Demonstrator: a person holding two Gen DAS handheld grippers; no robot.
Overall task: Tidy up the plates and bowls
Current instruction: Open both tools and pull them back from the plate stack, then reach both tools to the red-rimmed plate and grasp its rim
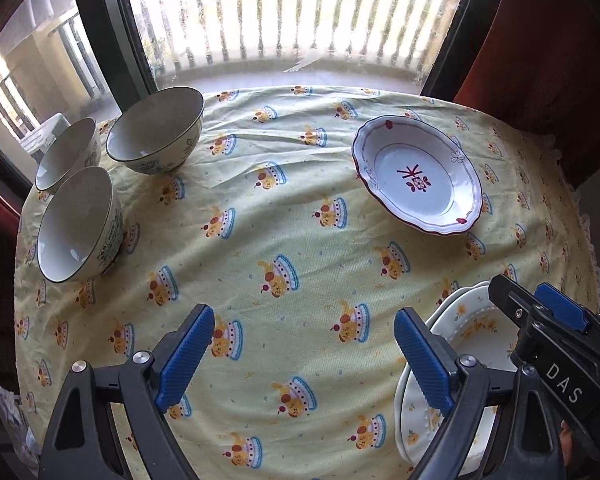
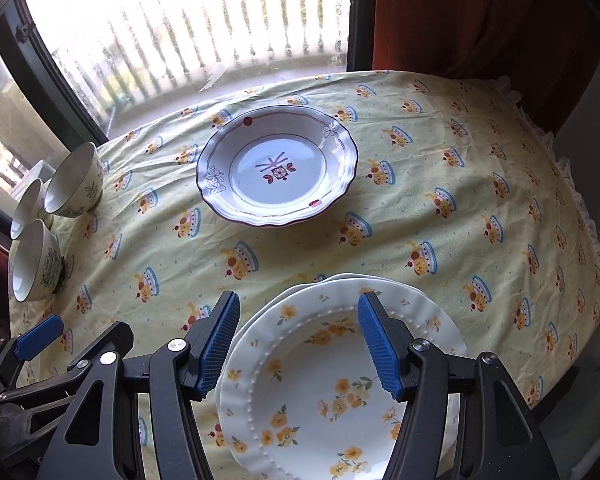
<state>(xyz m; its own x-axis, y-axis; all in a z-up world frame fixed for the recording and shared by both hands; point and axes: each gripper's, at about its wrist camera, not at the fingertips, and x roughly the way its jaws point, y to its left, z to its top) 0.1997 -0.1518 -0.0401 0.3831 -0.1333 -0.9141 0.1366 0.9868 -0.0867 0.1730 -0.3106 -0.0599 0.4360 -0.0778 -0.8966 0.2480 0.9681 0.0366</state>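
Scene: round tabletop [image 2: 480, 152] under a yellow cloth w/ printed cake motifs.

Left gripper [image 1: 304, 356]: blue pads apart, nothing between them, hovering over bare cloth near the tabletop's front edge. Right gripper [image 2: 300, 344]: pads apart, holding nothing, positioned above the stacked white plates w/ yellow flower print [image 2: 320, 392]; at least two plates in that stack, the lower rim showing behind the top one.

Other task items:
- White scalloped deep plate w/ maroon rim and centre motif [image 2: 278, 168]: alone, mid-tabletop on the far side, well apart from the stack.
- Three cream ceramic bowls w/ green pattern [image 1: 156, 130], [image 1: 78, 224], [image 1: 68, 154]: clustered at the left edge near the window, unstacked, close together.

Step in hand (judged): plates partly gathered; the maroon-rimmed plate and the bowls not yet sorted.

Next move (judged): either gripper reaches for the maroon-rimmed plate, clamps its rim, sets it w/ the stack. Bowls then need nesting; the left gripper is nearer. Rim grip on glazed ware may slip, so keep it level.
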